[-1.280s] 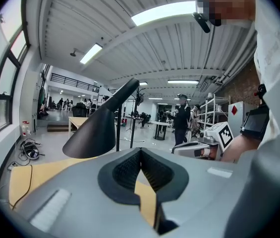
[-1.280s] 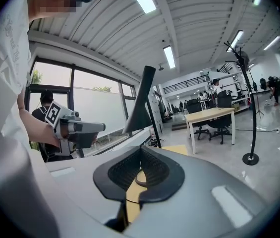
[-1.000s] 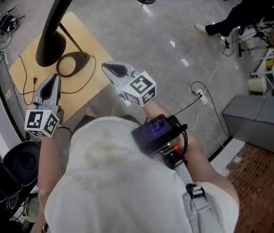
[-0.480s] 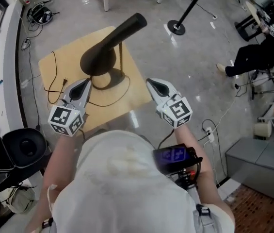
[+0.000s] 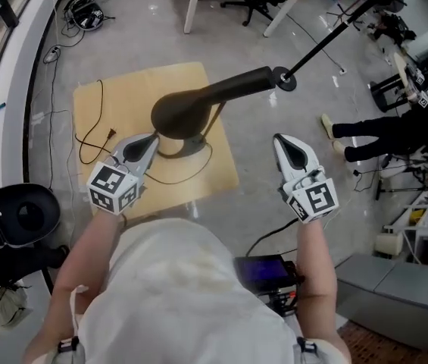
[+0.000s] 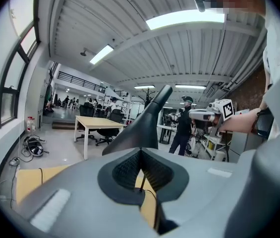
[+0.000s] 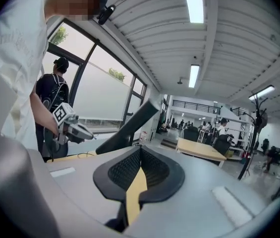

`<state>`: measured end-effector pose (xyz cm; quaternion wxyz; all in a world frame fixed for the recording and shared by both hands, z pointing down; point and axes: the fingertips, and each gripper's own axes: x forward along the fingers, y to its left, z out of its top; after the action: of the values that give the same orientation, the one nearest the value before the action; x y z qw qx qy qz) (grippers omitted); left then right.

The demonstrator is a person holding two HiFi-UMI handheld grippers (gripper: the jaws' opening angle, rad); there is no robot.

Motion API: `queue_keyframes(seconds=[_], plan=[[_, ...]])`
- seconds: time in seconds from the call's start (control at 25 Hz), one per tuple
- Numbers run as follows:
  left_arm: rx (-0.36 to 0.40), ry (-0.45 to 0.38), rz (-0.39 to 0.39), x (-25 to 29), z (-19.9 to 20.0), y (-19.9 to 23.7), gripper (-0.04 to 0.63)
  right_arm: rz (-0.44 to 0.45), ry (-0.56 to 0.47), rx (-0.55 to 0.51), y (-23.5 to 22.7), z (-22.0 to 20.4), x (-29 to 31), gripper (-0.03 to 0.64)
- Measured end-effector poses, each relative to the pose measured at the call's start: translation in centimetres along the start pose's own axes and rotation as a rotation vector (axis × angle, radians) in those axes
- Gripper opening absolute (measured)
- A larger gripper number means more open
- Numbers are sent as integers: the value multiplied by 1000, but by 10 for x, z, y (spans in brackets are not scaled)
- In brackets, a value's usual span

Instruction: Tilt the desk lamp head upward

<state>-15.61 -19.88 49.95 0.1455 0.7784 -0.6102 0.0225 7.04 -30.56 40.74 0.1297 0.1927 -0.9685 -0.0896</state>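
My left hand-held gripper (image 5: 151, 138) and right hand-held gripper (image 5: 282, 139) are clenched empty. The lamp head (image 5: 198, 105), stretching rightward, lies nearer my left.

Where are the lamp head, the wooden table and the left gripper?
lamp head (image 5: 198, 101): head view, middle of dark shade.
wooden table (image 5: 130, 89): head view, bare top.
left gripper (image 5: 151, 137): head view, tips of shut fingers.
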Motion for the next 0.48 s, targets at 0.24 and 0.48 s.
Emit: queue_keyframes(seconds=[0.24,0.48], plan=[[-19,-7,-7,3,-3,12,2,17,-23,-261,-15,91,5,30],[-22,-15,-22,4,-1,13,2,126,153,-655,-6,115,40,165]])
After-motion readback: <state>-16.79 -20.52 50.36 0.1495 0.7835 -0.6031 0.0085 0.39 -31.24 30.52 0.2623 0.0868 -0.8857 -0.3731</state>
